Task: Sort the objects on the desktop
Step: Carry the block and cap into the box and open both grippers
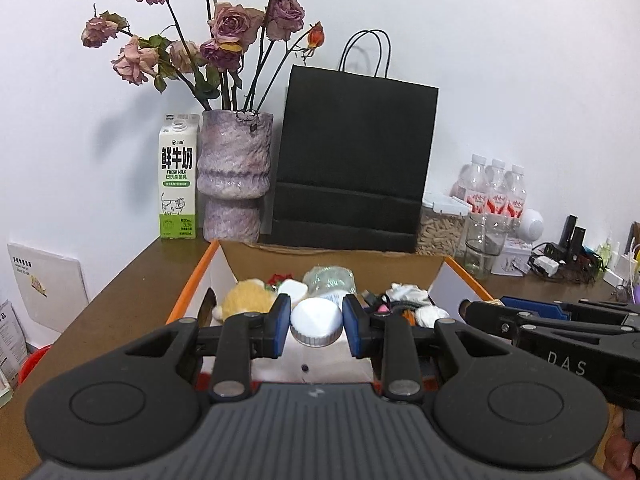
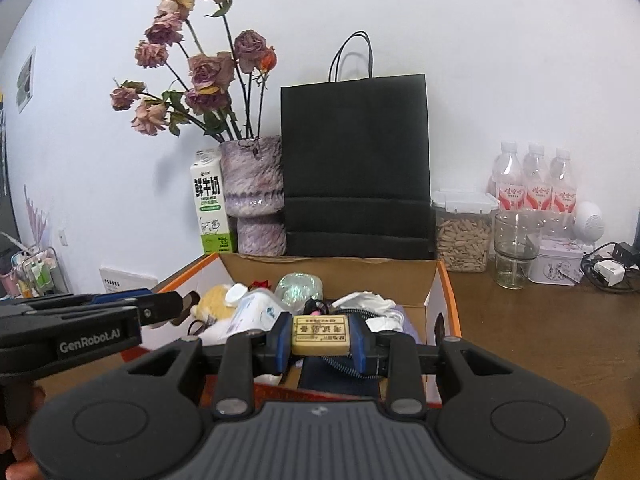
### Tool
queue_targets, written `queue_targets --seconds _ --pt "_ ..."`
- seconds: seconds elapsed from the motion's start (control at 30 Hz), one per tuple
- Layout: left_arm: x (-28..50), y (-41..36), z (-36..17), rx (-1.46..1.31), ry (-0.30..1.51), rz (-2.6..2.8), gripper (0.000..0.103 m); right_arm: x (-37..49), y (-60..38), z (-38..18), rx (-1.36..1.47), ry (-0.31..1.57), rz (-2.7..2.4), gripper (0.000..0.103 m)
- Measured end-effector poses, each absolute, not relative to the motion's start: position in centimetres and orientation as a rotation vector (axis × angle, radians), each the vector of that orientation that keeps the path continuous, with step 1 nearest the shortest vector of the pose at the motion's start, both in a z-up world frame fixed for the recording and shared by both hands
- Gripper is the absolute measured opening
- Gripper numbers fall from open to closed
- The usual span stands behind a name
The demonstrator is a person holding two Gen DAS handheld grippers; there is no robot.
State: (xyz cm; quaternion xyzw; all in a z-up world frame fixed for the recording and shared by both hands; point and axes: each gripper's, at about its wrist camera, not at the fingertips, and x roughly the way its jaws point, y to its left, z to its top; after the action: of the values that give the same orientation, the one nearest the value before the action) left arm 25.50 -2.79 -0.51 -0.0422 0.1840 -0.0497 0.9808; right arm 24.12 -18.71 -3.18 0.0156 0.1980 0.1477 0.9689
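An open cardboard box (image 1: 332, 258) with orange edges stands on the brown desk, full of small objects: a yellow plush toy (image 1: 244, 300), a clear plastic ball (image 1: 329, 278), white cloths (image 1: 404, 292). My left gripper (image 1: 316, 326) is shut on a white screw-cap bottle (image 1: 316, 322), held above the box's near side. My right gripper (image 2: 320, 338) is shut on a beige eraser (image 2: 320, 334) with printed characters, also above the box (image 2: 332, 266). The white bottle (image 2: 256, 312) shows in the right wrist view. Each gripper shows at the side of the other's view.
Along the wall stand a milk carton (image 1: 178, 178), a purple vase (image 1: 234, 176) of dried roses, a black paper bag (image 1: 354, 160), a snack container (image 2: 464, 232), a glass jar (image 2: 514, 256), three water bottles (image 2: 534, 184), a tin (image 2: 558, 266), and chargers with cables (image 1: 560, 260).
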Motion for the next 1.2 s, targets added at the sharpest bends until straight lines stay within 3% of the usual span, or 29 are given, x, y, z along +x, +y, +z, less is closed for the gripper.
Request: queue_targets --seconds 0.7,1.13,1.17,1.2 --pt "35.1 -0.3 -2.5 -0.077 0.428 -0.076 0.029 34.4 -19.1 -5.8 0.037 0.47 0.28 0.029" --pt "36.5 -0.8 -3.8 -0.026 0.467 -0.096 0.029 35.7 -18.9 -6.8 0.01 0.504 0.287 0.029" --pt "36.4 -0.8 -3.8 -0.021 0.463 -0.09 0.034 35.6 -18.9 -6.8 0.009 0.504 0.287 0.03" --pt "36.4 -0.8 -3.8 -0.018 0.465 -0.083 0.05 35.5 -18.8 -6.7 0.008 0.503 0.288 0.04"
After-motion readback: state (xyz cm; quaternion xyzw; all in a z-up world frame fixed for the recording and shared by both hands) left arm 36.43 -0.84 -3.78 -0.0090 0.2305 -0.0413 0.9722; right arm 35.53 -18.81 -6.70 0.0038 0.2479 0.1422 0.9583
